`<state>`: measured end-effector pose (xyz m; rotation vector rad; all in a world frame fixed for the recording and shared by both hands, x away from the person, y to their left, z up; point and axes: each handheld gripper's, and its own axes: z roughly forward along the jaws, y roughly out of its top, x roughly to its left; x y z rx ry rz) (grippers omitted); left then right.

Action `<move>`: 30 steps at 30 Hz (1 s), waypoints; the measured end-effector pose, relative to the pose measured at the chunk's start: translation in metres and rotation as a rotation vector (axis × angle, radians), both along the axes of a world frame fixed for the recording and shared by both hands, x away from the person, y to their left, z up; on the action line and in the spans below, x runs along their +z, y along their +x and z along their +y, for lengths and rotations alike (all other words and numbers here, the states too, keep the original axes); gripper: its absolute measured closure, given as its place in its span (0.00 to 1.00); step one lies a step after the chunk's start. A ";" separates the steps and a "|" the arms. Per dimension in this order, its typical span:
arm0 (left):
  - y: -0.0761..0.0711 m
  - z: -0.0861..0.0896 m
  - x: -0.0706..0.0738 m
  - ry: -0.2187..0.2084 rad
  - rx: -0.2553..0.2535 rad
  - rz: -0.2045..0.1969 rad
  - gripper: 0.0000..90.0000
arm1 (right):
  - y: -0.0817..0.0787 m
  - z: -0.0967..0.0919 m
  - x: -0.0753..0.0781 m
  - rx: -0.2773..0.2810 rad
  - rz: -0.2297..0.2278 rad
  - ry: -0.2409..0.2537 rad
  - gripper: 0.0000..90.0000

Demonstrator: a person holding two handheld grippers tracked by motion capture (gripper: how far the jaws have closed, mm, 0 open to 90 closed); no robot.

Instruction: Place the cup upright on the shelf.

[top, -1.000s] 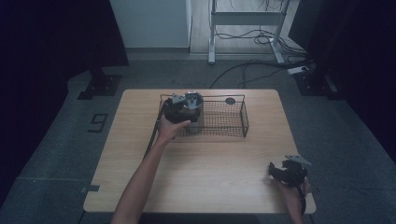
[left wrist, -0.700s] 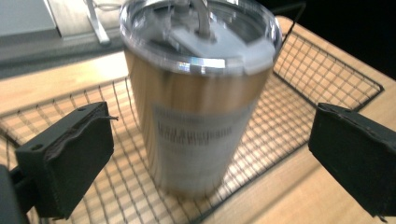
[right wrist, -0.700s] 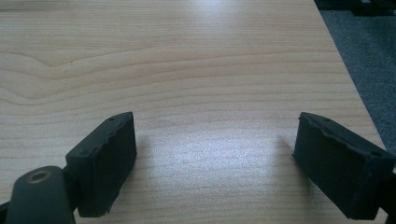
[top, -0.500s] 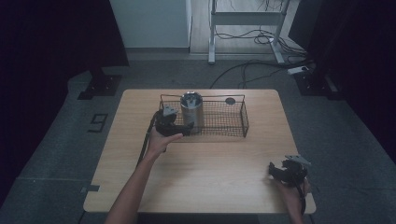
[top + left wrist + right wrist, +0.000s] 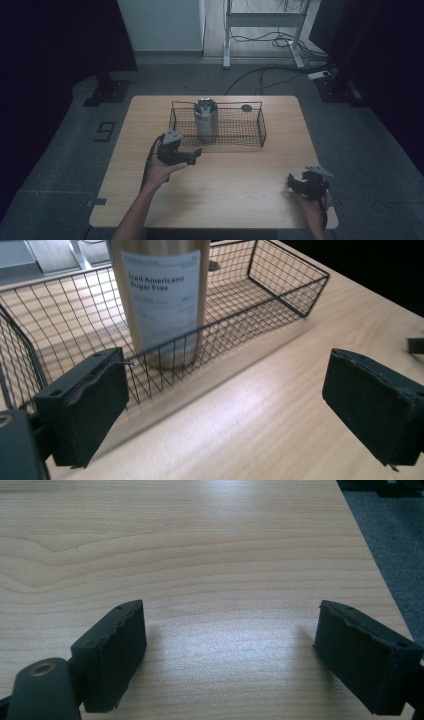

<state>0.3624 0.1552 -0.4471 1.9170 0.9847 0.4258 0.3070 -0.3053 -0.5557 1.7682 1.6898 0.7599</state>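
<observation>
A silver can (image 5: 205, 120) with a white label stands upright inside a black wire basket (image 5: 263, 131) at the far middle of the wooden table (image 5: 235, 175). My left gripper (image 5: 192, 155) is open and empty, held just in front of the basket's near left corner. In the left gripper view the can (image 5: 160, 295) stands behind the basket's front wall (image 5: 260, 300), beyond the open left gripper (image 5: 227, 385). My right gripper (image 5: 295, 182) rests near the table's front right corner. In the right gripper view the right gripper (image 5: 227, 625) is open over bare wood (image 5: 200, 545).
A small dark round object (image 5: 246, 107) lies on the table behind the basket. The table's right edge runs close to the right gripper. On the floor beyond the table are cables (image 5: 260, 80) and a metal stand (image 5: 227, 60).
My left gripper has let go of the can, which now stands in the basket. It has drawn back toward the person and to the front left of the basket. The right gripper has not moved.
</observation>
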 end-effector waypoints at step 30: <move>-0.062 0.066 -0.057 -0.027 0.090 0.054 0.08 | 0.002 0.001 0.000 0.001 -0.001 -0.003 0.15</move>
